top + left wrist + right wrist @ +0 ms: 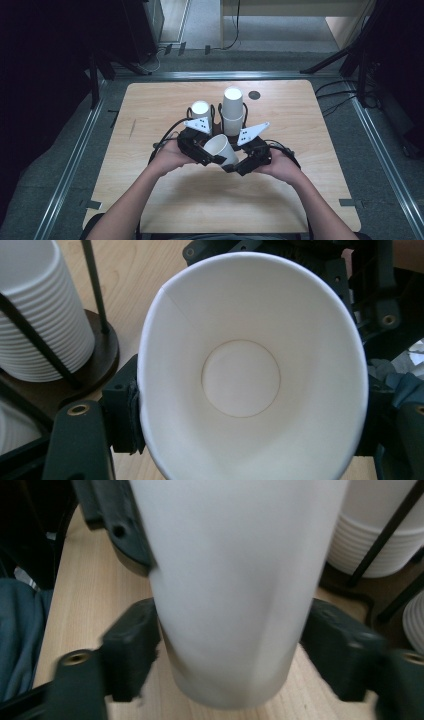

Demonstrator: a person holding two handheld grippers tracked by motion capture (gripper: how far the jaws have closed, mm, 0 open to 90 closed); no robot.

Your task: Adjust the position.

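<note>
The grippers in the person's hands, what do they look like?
Both are black and chunky. The left gripper and the right gripper each carry a pale grey three-cornered plate with small dark marks on top. Black cables trail from them. Their jaws end in blocky black pads. The forearms are bare, no sleeves.

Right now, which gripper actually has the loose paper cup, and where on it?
The left gripper clamps the paper cup near its rim, squeezing the mouth oval. The right gripper straddles the cup's lower body with a gap at one pad, so it looks released.
</note>
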